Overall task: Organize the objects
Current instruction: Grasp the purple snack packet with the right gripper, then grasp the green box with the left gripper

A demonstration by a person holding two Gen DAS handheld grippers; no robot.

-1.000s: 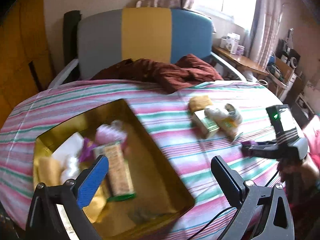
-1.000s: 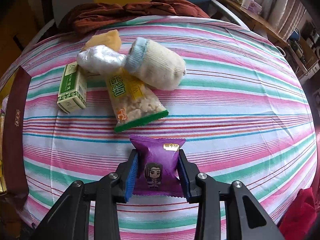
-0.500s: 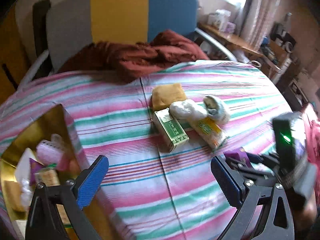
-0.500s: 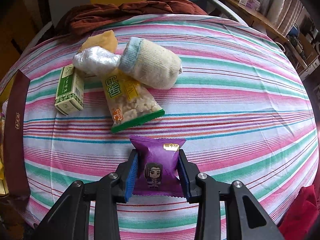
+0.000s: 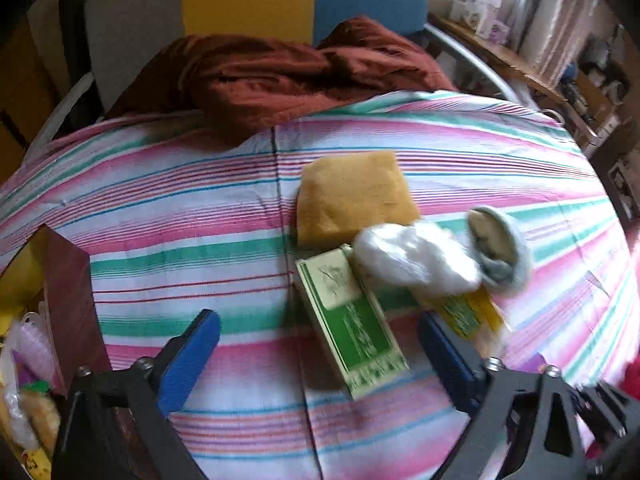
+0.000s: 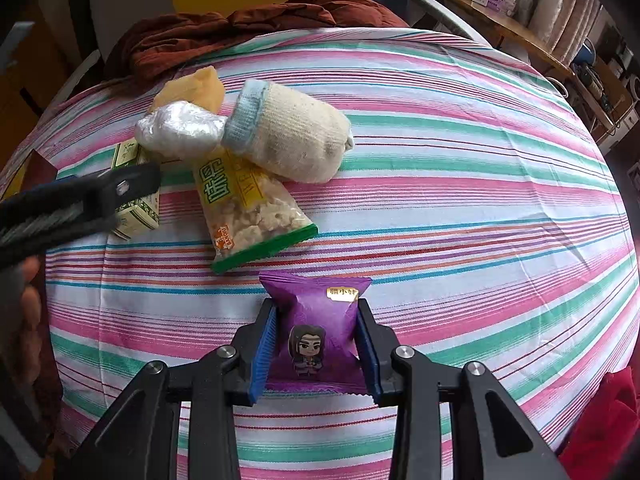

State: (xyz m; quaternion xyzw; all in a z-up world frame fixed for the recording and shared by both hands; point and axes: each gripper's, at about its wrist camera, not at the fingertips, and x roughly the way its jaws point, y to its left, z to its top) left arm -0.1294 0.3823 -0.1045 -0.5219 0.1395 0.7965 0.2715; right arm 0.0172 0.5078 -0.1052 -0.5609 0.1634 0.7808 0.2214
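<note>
1. My left tongs hang spread over the green box. Their jaws have just been closing in a little, yet the pads do not press on anything; the box lies between them, apart from both.
2. The green box is my landmark. It lies flat on the striped sheet, its long axis running away from me and slanting slightly leftward, so the pads stand either side of its long faces, roughly square to the grip.
3. Just beyond the box sits the yellow sponge; touching its far right corner is the white plastic bundle, then the rolled sock. The snack bag lies just right of the box, close by my right-hand pad, which could snag it as I judge.
4. Well left of the box is the wall of the open case, already holding things.
5. My right tongs are clenched on the purple packet, on the near side of the box and to its right.
6. My left hand is much the nearer to the box, so that pick is its job, I reckon.
</note>
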